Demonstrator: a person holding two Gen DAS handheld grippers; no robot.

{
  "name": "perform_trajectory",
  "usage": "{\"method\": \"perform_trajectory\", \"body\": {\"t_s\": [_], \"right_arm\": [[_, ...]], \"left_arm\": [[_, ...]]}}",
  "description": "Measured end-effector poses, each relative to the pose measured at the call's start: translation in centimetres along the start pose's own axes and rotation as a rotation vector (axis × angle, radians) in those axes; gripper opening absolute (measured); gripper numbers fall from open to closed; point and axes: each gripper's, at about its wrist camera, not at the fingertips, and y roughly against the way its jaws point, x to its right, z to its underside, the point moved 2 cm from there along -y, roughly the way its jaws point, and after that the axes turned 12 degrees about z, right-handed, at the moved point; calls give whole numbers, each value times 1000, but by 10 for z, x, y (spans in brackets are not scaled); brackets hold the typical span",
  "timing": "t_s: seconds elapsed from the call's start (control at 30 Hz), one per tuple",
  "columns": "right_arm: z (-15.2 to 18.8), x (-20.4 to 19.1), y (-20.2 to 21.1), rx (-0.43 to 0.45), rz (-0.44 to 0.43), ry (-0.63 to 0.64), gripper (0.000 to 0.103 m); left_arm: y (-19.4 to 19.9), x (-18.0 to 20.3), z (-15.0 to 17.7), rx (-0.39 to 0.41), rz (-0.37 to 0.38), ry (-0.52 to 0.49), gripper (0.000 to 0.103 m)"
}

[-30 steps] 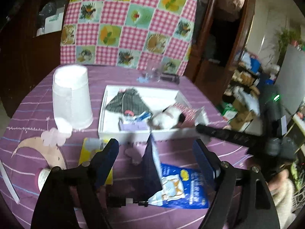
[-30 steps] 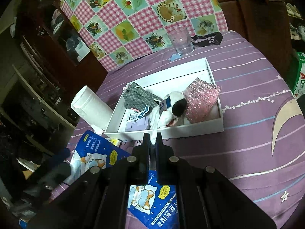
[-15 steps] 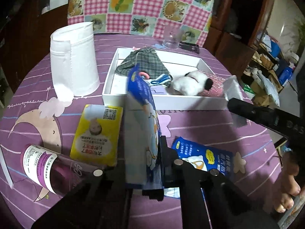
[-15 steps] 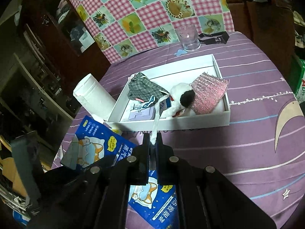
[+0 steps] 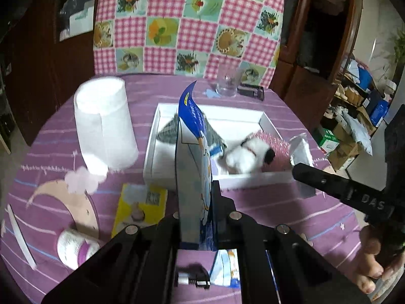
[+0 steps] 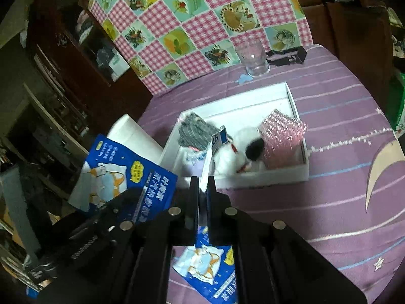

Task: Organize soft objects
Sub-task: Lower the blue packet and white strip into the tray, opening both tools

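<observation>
My left gripper [image 5: 196, 190] is shut on a blue pouch [image 5: 193, 152], which stands upright and edge-on in front of the white tray [image 5: 152, 152]. In the right wrist view the same pouch [image 6: 119, 172] hangs left of the tray, clear of the table. My right gripper [image 6: 202, 179] is shut on a thin white-and-blue sachet [image 6: 215, 141] near the tray's front wall [image 6: 273, 174]. In the tray lie a plaid cloth [image 6: 192, 131], a white plush with a black patch [image 6: 227, 157] and a pink glitter piece [image 6: 281, 136].
A white paper roll [image 5: 103, 126] stands left of the tray. A yellow packet [image 5: 139, 202] and a lying bottle [image 5: 73, 248] are at the near left. Another blue pouch [image 6: 205, 266] lies under my right gripper. A glass [image 6: 253, 55] stands behind the tray.
My left gripper closed on the blue pouch and lifted it off the table, then carried it upright toward the tray. The right gripper kept its hold and barely moved.
</observation>
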Motion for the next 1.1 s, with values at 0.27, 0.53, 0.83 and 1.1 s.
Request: {"method": "perform_trajectory", "body": {"t_s": [0.27,0.53,0.83,1.1], "right_arm": [[-36,-11,7,32,43,-4,6],[-61,-4,-6,66,40,-61,6],[-61,25,-71,46,28,-109,6],[-58,43,-90,23,-8,-222,16]], "left_arm": [[-3,0,-33,30,36,5,4],[-35,-9,-63,44,231,122,4],[-132,-42,-64,-52,193,294,4],[-108,-40,-70,-55,-16,198,81]]}}
